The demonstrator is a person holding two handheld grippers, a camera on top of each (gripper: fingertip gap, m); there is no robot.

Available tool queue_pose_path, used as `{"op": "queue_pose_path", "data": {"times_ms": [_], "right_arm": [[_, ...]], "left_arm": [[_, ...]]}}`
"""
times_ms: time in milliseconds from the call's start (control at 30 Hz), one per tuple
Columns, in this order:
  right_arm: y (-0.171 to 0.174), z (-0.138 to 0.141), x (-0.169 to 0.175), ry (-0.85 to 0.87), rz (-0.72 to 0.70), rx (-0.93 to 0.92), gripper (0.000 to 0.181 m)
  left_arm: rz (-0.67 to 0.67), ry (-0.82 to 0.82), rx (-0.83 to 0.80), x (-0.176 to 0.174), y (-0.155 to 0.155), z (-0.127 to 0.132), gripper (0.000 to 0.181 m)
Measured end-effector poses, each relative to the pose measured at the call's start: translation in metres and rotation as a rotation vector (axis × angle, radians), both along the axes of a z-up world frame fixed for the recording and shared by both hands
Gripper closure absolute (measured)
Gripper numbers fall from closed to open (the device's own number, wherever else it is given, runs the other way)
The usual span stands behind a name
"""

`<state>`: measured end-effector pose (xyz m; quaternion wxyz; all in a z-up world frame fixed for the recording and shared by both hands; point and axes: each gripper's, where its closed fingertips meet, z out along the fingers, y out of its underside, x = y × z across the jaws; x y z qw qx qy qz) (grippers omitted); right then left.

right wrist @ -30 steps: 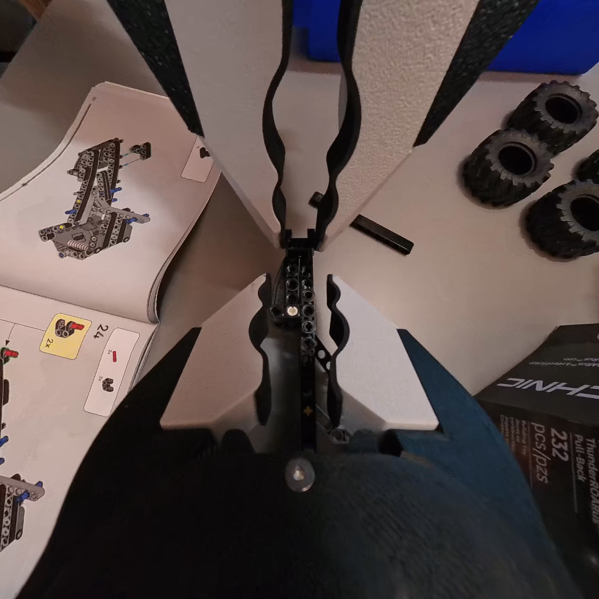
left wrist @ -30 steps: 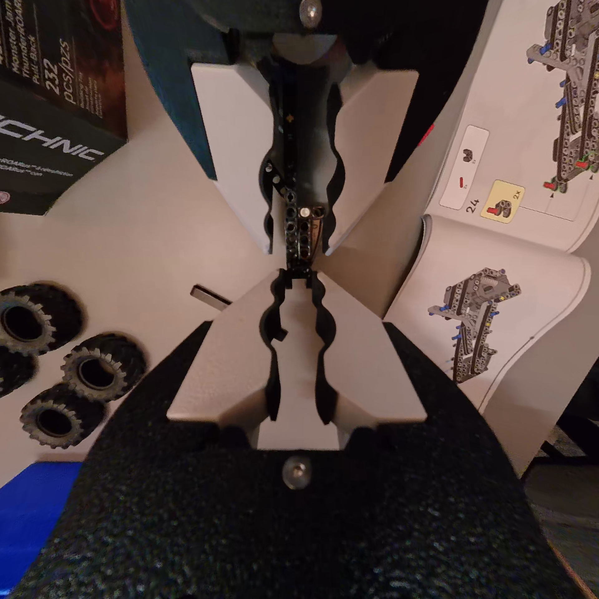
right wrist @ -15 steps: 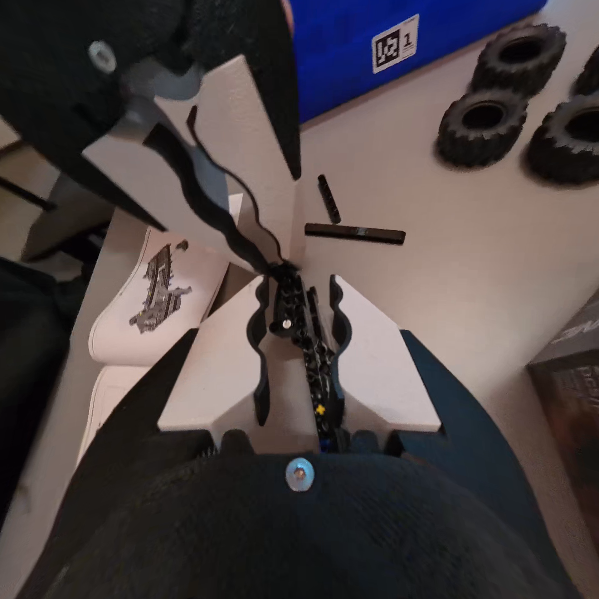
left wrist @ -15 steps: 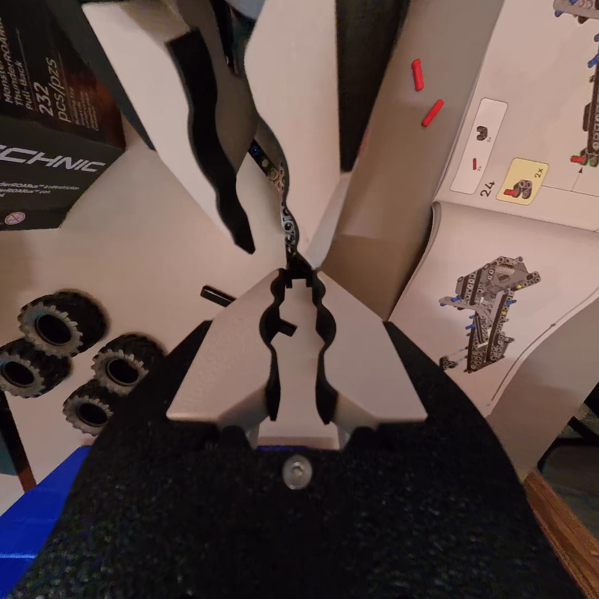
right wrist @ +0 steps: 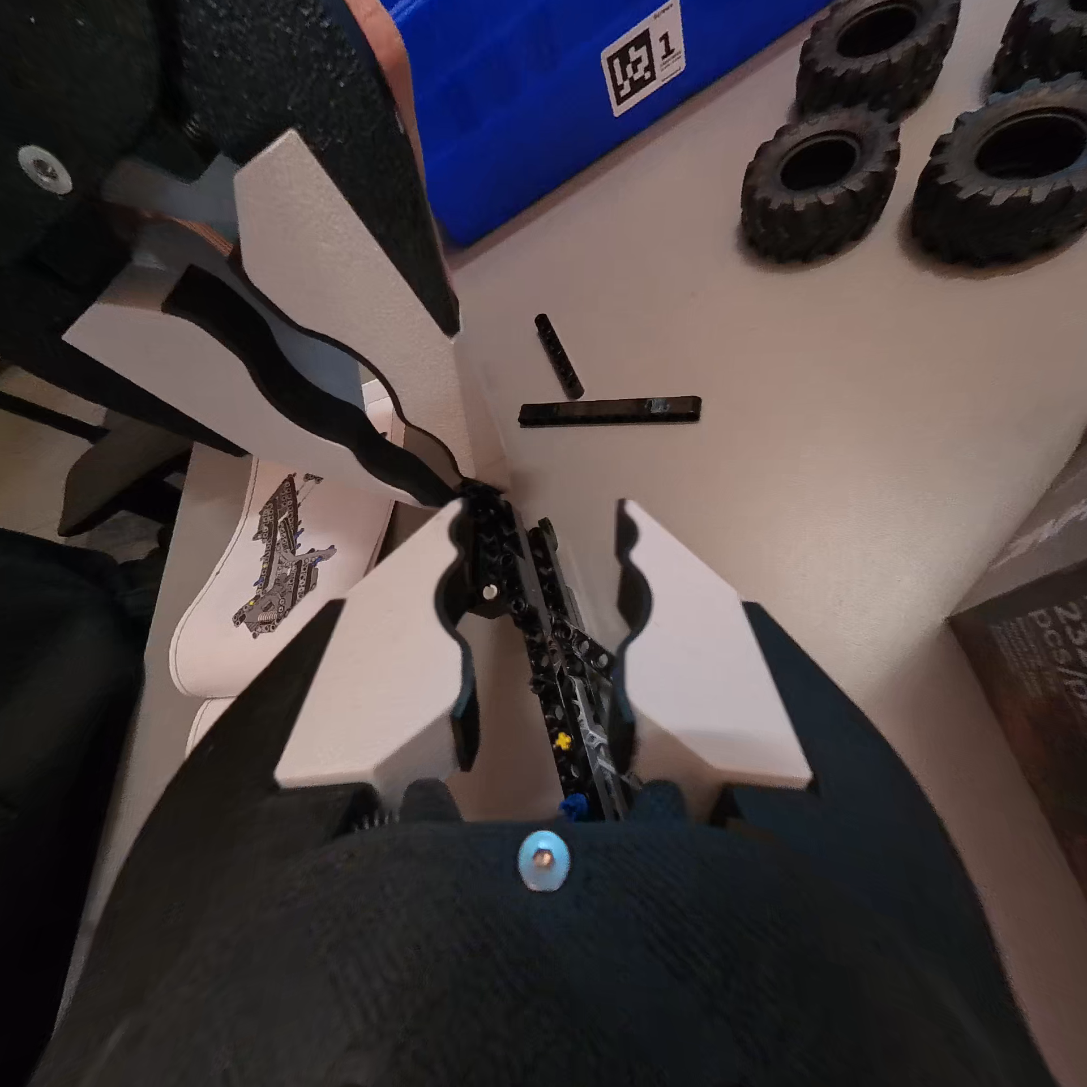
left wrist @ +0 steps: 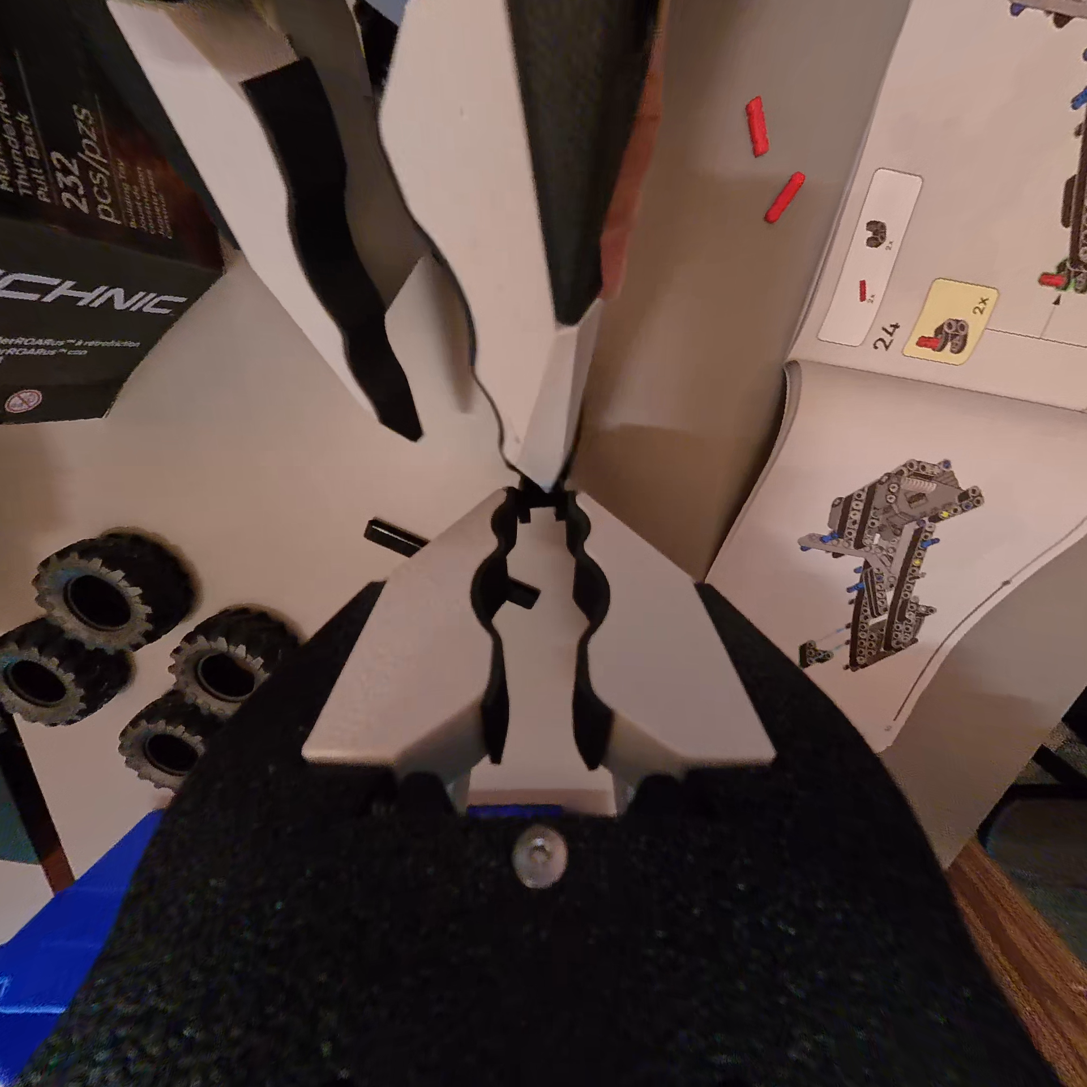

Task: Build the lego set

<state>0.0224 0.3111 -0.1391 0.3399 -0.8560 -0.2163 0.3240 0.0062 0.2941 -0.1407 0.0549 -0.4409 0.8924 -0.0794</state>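
Note:
A black lego assembly of long holed beams lies slanted between my right gripper's fingers. It touches the left pad near the tip and the right pad near the base, and the jaws stand partly apart around it. My left gripper is shut on the assembly's far end, a small black part at its fingertips. In the right wrist view the left gripper comes in from the upper left. In the left wrist view the right gripper's fingers come down from above and hide most of the assembly.
On the pale table are several black tyres, a long black beam, a short one and two red pins. There are also a dark box, an open instruction booklet and a blue bin. Only a small space, under 4 cm, lies between the two pairs of fingers.
Both grippers have swung while joined at the assembly. The right gripper now meets the left at an angle instead of head-on. The assembly has gone from straight to slanted in the right jaws.

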Motion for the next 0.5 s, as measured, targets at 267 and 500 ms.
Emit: {"op": "queue_pose_path", "data": {"times_ms": [267,500], "right_arm": [[0.002,0.008,0.004,-0.070,-0.010,0.063,0.122],[0.001,0.000,0.002,-0.036,-0.001,0.012,0.123]], "left_arm": [[0.011,-0.002,-0.005,0.002,-0.001,0.000,0.167],[0.005,0.007,0.017,0.002,-0.001,-0.001,0.167]]}}
